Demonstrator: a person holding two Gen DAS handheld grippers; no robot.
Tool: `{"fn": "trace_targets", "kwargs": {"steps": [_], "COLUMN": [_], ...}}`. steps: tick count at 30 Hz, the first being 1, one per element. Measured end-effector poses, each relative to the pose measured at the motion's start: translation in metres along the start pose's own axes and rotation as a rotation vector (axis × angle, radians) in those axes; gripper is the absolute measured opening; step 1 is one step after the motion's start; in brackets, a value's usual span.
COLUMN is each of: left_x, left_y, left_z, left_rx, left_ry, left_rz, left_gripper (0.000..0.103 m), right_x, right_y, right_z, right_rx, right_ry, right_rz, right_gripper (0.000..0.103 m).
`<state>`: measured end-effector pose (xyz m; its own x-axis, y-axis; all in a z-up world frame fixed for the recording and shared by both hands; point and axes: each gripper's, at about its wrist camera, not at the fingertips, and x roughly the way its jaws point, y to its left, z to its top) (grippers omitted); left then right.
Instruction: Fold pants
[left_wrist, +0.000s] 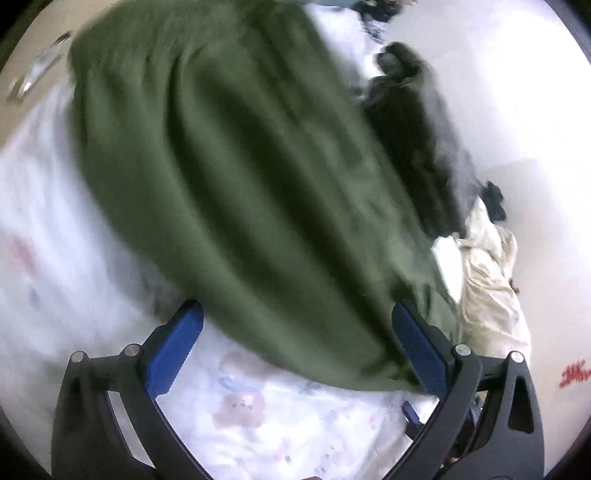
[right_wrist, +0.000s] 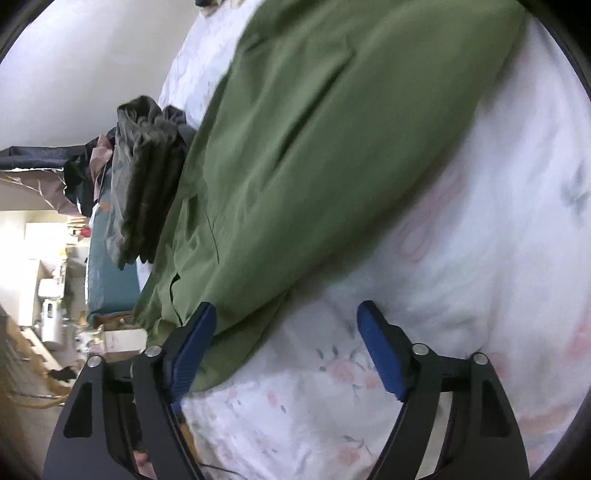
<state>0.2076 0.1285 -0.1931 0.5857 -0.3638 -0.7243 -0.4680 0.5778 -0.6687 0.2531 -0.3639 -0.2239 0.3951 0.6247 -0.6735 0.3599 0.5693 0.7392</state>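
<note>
Setting: a home bedroom — a bed with a floral-print sheet (right_wrist: 424, 295), clothes heaped along its edge (right_wrist: 144, 177), plain white wall (left_wrist: 498, 92), cluttered household room beyond at left (right_wrist: 48, 277).

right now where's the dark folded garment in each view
Left wrist: dark folded garment lies upper right, along the far edge of the green pants.
Right wrist: it sits middle left, against the pants' left edge.
Shared landmark: the floral white bedsheet beneath the pants in both views.
</note>
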Motion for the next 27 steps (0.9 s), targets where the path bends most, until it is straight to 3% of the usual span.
{"fn": "trace_targets", "kwargs": {"steps": [3,6,9,12,14,17,18,19,21,23,24,25,26,27], "left_x": [-0.002,-0.022,-0.03,-0.028,-0.03,-0.031,-0.033,-0.031,-0.032,-0.036,-0.038,-0.041,-0.045,-0.052], "left_y": [0.016,0.032,0.049,0.041,0.041,0.049,0.053,0.053,0.046,0.038,0.032,0.027,0.021,0.014], "left_z": [0.012,0.047,0.072,0.094,0.105,0.123,0.129,0.135,0.136,0.135,0.133,0.132,0.131,0.129], "left_rx": [-0.032,-0.094,-0.161,-0.118,-0.118,-0.154,-0.145,-0.128,-0.083,-0.045,-0.018,0.007,0.03,0.05], "left_ry": [-0.095,-0.226,-0.296,-0.338,-0.374,-0.386,-0.367,-0.351,-0.344,-0.346,-0.349,-0.352,-0.36,-0.369], "left_rz": [-0.082,-0.045,-0.024,0.035,0.057,0.085,0.084,0.084,0.1,0.113,0.132,0.147,0.155,0.16], "left_gripper": [0.099,0.098,0.098,0.097,0.087,0.055,0.035,0.025,0.021,0.015,0.013,0.012,0.012,0.012], "right_x": [-0.002,-0.023,-0.055,-0.083,-0.101,-0.129,-0.138,-0.145,-0.159,-0.17,-0.175,-0.175,-0.178,-0.182], "right_y": [-0.008,-0.022,-0.041,-0.066,-0.088,-0.109,-0.113,-0.116,-0.123,-0.131,-0.137,-0.141,-0.143,-0.145], "right_z": [0.008,0.026,0.046,0.073,0.098,0.129,0.141,0.151,0.173,0.188,0.193,0.197,0.201,0.206], "right_rx": [0.022,0.078,0.135,0.203,0.242,0.265,0.267,0.258,0.229,0.236,0.248,0.257,0.258,0.252], "right_ry": [-0.012,-0.084,-0.214,-0.349,-0.441,-0.559,-0.601,-0.629,-0.676,-0.721,-0.732,-0.736,-0.734,-0.722], "right_rz": [0.04,0.099,0.113,0.109,0.123,0.107,0.085,0.053,-0.055,-0.097,-0.096,-0.115,-0.147,-0.198], "right_gripper": [0.082,0.082,0.082,0.082,0.082,0.082,0.082,0.081,0.076,0.073,0.069,0.053,0.022,0.004]}}
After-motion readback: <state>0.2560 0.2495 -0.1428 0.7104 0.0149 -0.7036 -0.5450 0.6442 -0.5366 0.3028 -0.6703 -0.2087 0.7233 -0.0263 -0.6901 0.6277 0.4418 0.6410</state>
